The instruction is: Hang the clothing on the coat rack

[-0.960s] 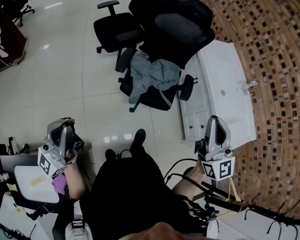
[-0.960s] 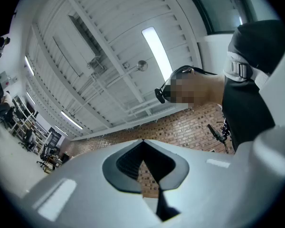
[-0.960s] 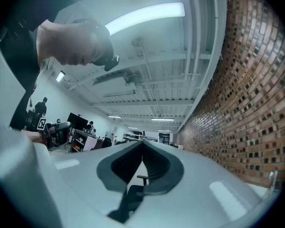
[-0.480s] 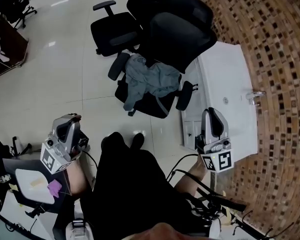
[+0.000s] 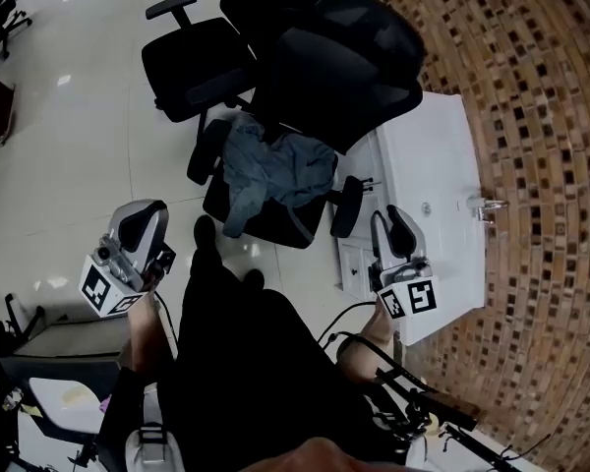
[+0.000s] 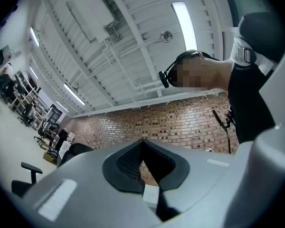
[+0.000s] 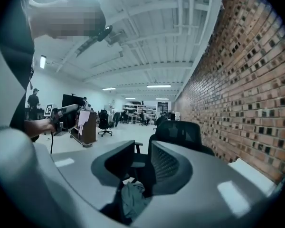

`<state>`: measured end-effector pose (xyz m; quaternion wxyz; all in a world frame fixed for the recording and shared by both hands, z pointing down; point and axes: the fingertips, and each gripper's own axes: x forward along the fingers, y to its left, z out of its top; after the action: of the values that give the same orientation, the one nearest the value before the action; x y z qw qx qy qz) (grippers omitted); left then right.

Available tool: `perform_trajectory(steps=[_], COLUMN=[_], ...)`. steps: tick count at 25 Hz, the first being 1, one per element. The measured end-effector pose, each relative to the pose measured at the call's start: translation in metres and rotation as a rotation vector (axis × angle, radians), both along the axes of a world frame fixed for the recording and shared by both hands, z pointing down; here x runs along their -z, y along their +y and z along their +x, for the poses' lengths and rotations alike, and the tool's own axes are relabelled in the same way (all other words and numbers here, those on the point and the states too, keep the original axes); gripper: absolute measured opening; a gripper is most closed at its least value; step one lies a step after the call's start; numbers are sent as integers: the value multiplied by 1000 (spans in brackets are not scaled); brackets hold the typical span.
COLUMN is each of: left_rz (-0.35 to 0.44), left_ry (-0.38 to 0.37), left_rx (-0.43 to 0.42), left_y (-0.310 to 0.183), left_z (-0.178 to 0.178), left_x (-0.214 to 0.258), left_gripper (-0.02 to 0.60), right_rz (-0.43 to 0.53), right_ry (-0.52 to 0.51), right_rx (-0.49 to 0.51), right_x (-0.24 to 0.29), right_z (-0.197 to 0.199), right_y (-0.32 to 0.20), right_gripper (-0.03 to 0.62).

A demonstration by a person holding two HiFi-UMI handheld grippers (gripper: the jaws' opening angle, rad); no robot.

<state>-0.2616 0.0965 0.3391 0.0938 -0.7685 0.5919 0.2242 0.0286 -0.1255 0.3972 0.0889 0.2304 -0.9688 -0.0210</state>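
A grey-blue garment [image 5: 270, 170] lies crumpled on the seat of a black office chair [image 5: 334, 77] ahead of me. My left gripper [image 5: 143, 219] is held left of the chair, shut and empty. In the left gripper view it [image 6: 142, 144] points up at the brick wall and ceiling. My right gripper [image 5: 388, 222] is right of the chair, near its armrest. Its jaws are opening with nothing between them. In the right gripper view it [image 7: 142, 151] looks at the chair back [image 7: 178, 134], with the garment [image 7: 133, 198] low in the gap. Black hooked rack arms [image 5: 442, 416] show at bottom right.
A white cabinet [image 5: 433, 165] with a small tap stands against the brick wall [image 5: 541, 116], right of the chair. A second black chair [image 5: 192, 57] stands behind on the left. A grey desk [image 5: 49, 391] is at bottom left. More chairs and people stand across the room [image 7: 104, 120].
The chair with the garment has come closer and lower in the head view. Both grippers have moved forward towards it. The right gripper's jaws have parted.
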Motion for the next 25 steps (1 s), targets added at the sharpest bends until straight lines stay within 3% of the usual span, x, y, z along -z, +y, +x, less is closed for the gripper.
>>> perform_trajectory(steps=[5,10,12,16,22,23,24,25], left_rz=[-95,-237,-311,-484,-695,-716,-741,-773], left_ry=[32,99,137,192,247,264,280,291], left_rx=[-61,-117,-124,-71,40,46,41,25], left_y=[-56,-97,-104,-103,-99,-101,-104,-106], left_z=[-55,-82,-81,-70,-39,-35,-31,-25], left_x=[-22,-78,-105,-156,-227,-242,-258,-276], left_gripper=[3,3,3,3,3,3,3,3], right_rz=[-74,-218,-327,-433,-468,-482,-502,-532], right_ry=[162,441,531,730,989,1038,1073,1085], right_rx=[7,44,62,121,169,177,174,161], right_x=[-51,-192,-260,-396,-585,-611,-628,-631], right_z=[-74,-126,-130,-149,-177,-173,-166,-158], right_y=[-43,-82,-95,-134,-203,-208,-210,-208], right_gripper=[129,155,175,312,313,300,220,27])
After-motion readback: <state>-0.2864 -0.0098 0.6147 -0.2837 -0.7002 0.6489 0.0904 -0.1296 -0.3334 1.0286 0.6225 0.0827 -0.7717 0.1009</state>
